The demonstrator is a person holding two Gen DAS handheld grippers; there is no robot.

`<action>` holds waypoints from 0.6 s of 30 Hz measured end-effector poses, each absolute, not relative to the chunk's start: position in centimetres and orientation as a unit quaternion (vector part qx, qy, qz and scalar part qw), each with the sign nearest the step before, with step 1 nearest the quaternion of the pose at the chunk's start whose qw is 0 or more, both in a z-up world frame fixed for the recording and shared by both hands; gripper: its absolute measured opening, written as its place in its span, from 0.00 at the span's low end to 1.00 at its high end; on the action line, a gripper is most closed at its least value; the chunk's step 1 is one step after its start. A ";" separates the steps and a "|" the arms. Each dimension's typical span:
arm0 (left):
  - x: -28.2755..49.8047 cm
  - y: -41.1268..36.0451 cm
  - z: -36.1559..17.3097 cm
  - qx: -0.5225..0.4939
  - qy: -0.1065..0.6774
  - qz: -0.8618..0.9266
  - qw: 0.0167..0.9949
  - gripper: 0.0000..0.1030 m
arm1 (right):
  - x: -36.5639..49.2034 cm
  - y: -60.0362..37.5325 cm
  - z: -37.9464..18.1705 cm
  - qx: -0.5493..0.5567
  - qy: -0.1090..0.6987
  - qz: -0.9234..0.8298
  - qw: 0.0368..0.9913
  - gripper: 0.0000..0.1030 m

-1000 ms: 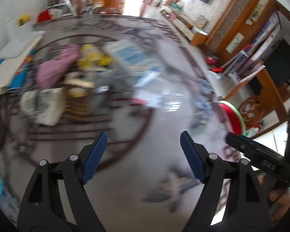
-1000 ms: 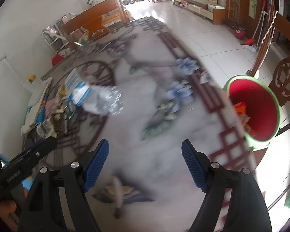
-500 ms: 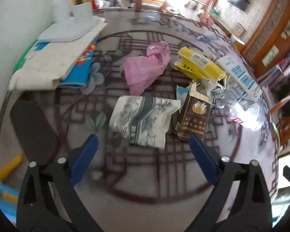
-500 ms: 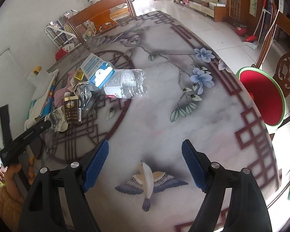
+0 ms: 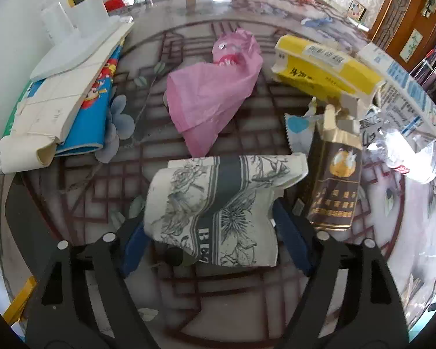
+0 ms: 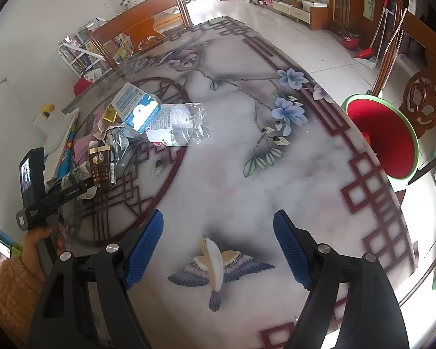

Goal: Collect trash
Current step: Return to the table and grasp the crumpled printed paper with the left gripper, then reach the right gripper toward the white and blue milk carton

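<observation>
Now your left tongs (image 5: 215, 241) sit straddling the crumpled flower-printed paper wrapper (image 5: 218, 206); their jaws have just been closing, and the ribbed blue pads (image 5: 293, 247) are at its creased edges, though you cannot tell whether they press on it yet. Just beside it on the right stands a glossy brown-and-gold cigarette pack (image 5: 334, 180) with a torn flap. Behind lie a soft pink plastic bag (image 5: 212, 93), a dented yellow carton (image 5: 325, 69) and a blue-and-white box (image 5: 404, 93). Your right tongs (image 6: 218, 250) hang spread with nothing between them above the painted bird (image 6: 218, 264) on the smooth marbled worktop (image 6: 276, 180). A crushed clear plastic bottle (image 6: 180, 128) lies at the edge of the pile, and a round red bin (image 6: 383, 136) with a green rim stands past the worktop's edge
</observation>
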State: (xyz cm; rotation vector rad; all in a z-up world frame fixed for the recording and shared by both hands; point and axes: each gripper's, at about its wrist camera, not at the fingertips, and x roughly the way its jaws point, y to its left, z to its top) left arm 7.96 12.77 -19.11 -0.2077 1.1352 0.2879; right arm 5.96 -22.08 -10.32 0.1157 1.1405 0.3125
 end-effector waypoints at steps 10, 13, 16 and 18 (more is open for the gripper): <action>2.9 11.3 -17.0 -0.154 0.516 0.114 0.835 0.72 | 7.6 -17.7 -10.8 0.017 0.540 0.184 0.821 0.73; 1.0 10.8 -16.8 -0.170 0.516 0.111 0.832 0.72 | 9.0 -15.5 -10.6 -0.021 0.530 0.202 0.823 0.73; -0.1 10.3 -16.8 -0.171 0.521 0.107 0.829 0.72 | 11.3 -13.0 -9.7 -0.062 0.505 0.220 0.832 0.73; -0.4 9.8 -17.0 -0.163 0.524 0.106 0.829 0.72 | 12.6 -11.5 -9.5 -0.087 0.490 0.226 0.837 0.74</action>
